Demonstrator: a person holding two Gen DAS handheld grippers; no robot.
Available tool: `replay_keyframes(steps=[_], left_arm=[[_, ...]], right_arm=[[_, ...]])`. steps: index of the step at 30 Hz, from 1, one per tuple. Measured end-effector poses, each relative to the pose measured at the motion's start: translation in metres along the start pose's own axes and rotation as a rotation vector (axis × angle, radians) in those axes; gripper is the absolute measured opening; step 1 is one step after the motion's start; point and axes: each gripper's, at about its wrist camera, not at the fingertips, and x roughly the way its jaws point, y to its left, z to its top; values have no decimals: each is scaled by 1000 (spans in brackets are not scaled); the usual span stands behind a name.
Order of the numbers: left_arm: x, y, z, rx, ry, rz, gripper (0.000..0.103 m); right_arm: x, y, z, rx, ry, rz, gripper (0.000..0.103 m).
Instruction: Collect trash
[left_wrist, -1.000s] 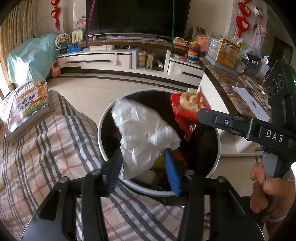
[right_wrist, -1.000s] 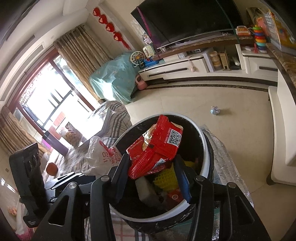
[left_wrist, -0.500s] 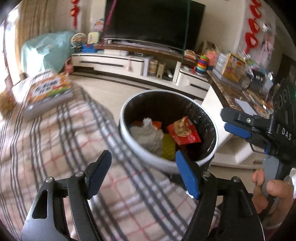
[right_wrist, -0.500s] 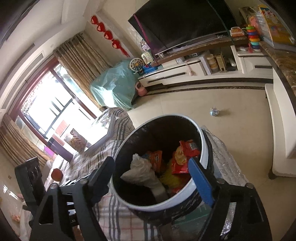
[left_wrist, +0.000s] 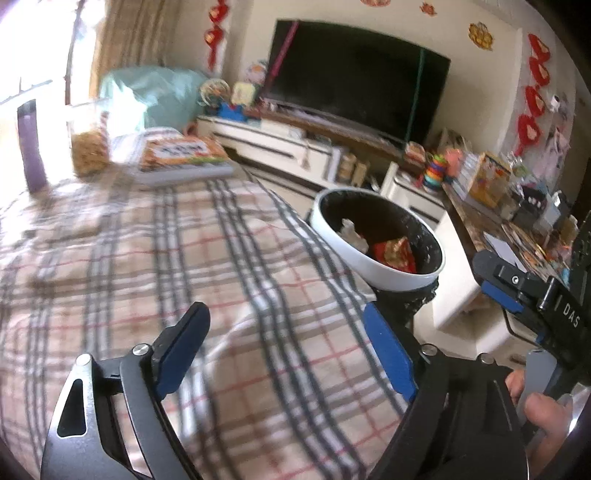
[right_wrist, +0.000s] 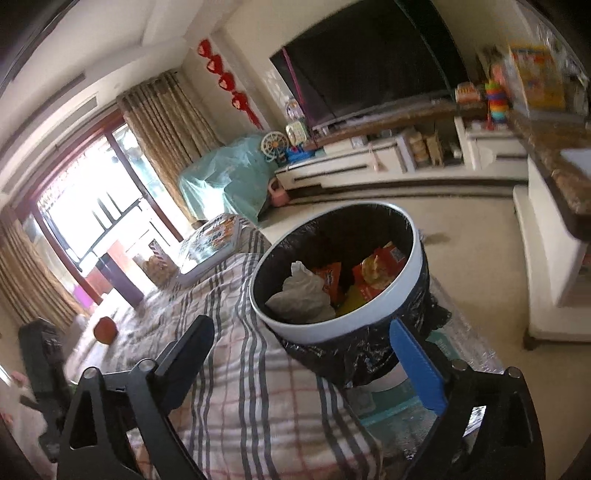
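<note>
A white-rimmed trash bin (left_wrist: 373, 267) (right_wrist: 332, 326) lined with a black bag stands at the edge of the checked cloth. Inside lie a crumpled white plastic bag (left_wrist: 352, 232) (right_wrist: 303, 295), a red snack wrapper (left_wrist: 395, 253) (right_wrist: 373, 273) and an orange wrapper (right_wrist: 328, 277). My left gripper (left_wrist: 284, 332) hovers over the cloth, left of and short of the bin; its jaws are opening with nothing between them. My right gripper (right_wrist: 303, 354) sits just before the bin's near rim, its jaws also opening and empty. It shows in the left wrist view as the right gripper (left_wrist: 517, 291), held by a hand (left_wrist: 543, 413).
On the checked cloth (left_wrist: 184, 258) lie a thick book (left_wrist: 181, 155), a snack jar (left_wrist: 88, 151), a purple bottle (left_wrist: 31, 147) and a small orange object (right_wrist: 105, 330). A cluttered stone-topped counter (left_wrist: 491, 229) flanks the bin on the right. A TV and low cabinet stand behind.
Both grippers let go of the white bag and red wrapper, which now lie in the bin. Both jaws widened and drew back; the left one swung left over the cloth.
</note>
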Motion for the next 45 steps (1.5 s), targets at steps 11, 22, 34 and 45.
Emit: replay_keyframes(steps=[11,22,34,45], left_arm=[[-73,7,-8,20,-265,157,103],[-72,17,-27,33,-294,261,103],[-75,14,-33,51,-314,288,103],[-74,16,-34,41,-319,284,103]], right_arm=[[-52,61,-1,-227,-247,-120,103],[-40,64,-37,-275,-291,-198,103],[-37,62,-46,-295,-275,-208,103],[-37,62,-48,-293,-269,-201,103]])
